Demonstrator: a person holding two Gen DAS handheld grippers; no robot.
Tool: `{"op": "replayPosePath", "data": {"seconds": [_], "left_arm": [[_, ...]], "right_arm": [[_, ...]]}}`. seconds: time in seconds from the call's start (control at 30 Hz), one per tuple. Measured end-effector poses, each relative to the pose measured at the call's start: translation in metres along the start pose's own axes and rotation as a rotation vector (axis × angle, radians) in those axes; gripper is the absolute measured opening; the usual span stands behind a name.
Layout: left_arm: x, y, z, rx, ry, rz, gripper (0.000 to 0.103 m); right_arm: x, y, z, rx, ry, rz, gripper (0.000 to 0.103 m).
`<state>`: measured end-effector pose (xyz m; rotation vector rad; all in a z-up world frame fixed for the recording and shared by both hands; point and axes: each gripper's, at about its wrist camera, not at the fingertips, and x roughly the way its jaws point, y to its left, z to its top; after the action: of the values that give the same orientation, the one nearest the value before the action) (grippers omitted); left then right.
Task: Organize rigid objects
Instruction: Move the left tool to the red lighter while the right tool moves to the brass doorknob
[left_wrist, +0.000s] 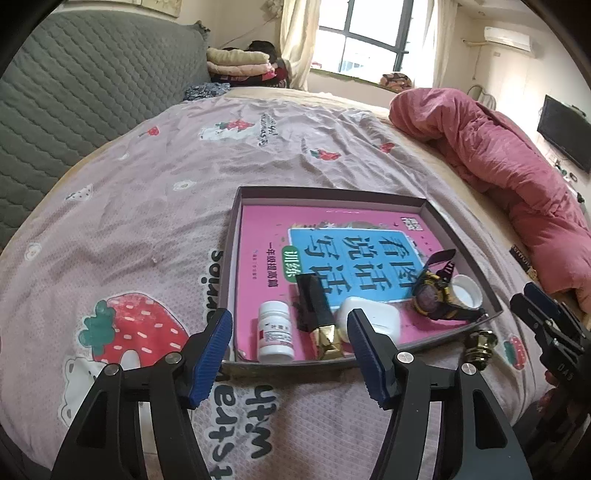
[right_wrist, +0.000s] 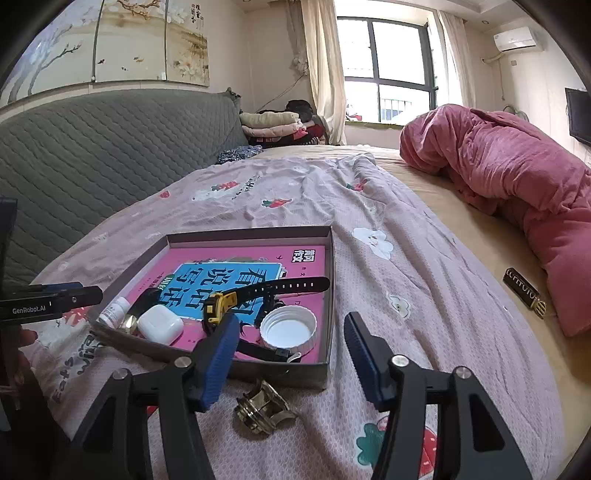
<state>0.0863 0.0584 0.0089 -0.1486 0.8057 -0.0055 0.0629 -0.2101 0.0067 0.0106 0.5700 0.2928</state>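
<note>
Five items in box (left_wrist: 236, 258): bottle (left_wrist: 275, 330), earbud case (left_wrist: 373, 319), watch (left_wrist: 432, 295), cap (left_wrist: 467, 291), book (left_wrist: 332, 251); both claws apart, empty.

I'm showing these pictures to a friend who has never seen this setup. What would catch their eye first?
Probably the shallow box on the strawberry-print bedspread, with a bright pink book lying flat inside it under a black-and-yellow watch, a white earbud case and a white cap. Next, the shiny metal piece lying outside the box, just in front of it, and the rolled pink quilt on the bed's right side.
</note>
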Motion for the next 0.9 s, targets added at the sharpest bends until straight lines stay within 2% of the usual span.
{"op": "replayPosePath", "data": {"seconds": [0.47,0.9], "left_arm": [[-0.020,-0.030,-0.014,0.060,0.027,-0.043,0.067],[-0.006,-0.064,-0.050,0.112,0.155,-0.079,0.067]], "right_arm": [[-0.023,0.011,-0.005,-0.035,0.019,0.010,0.059],[-0.025,0.019,-0.018,-0.076,0.096,0.014,0.059]]}}
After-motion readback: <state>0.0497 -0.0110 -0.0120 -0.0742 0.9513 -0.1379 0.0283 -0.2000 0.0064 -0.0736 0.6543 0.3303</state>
